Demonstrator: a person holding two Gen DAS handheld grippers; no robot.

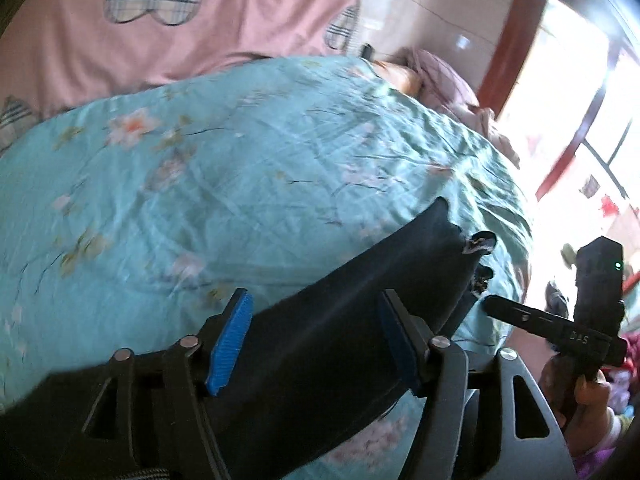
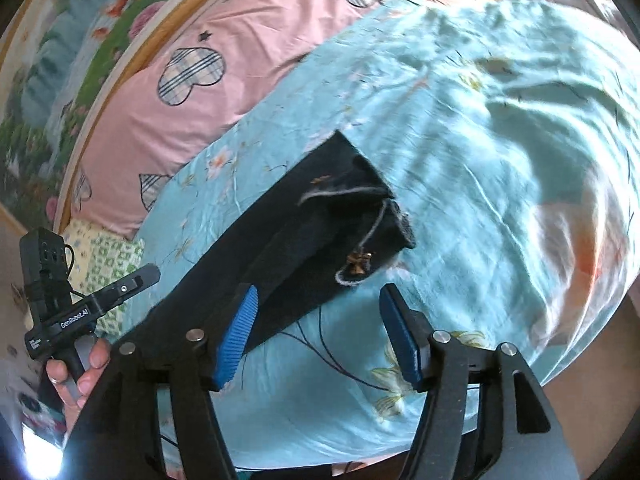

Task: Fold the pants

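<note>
The dark navy pants (image 1: pixel 344 320) lie folded lengthwise in a long strip on the turquoise floral bedsheet (image 1: pixel 224 168). In the right wrist view the pants (image 2: pixel 320 232) run from lower left to the waistband end, with a grey drawstring and a small bow (image 2: pixel 358 260). My left gripper (image 1: pixel 314 340) is open, its blue pads either side of the strip, just above it. My right gripper (image 2: pixel 320 336) is open near the waistband end, its left pad (image 2: pixel 236 340) over the pants' edge. Each gripper also shows in the other's view: the right one (image 1: pixel 560 320), the left one (image 2: pixel 100 304).
A pink quilt with plaid hearts (image 1: pixel 132 20) lies along the far side of the bed. A pillow and bunched cloth (image 1: pixel 440 76) sit at the bed's far end. A bright window with a red frame (image 1: pixel 560 120) is on the right.
</note>
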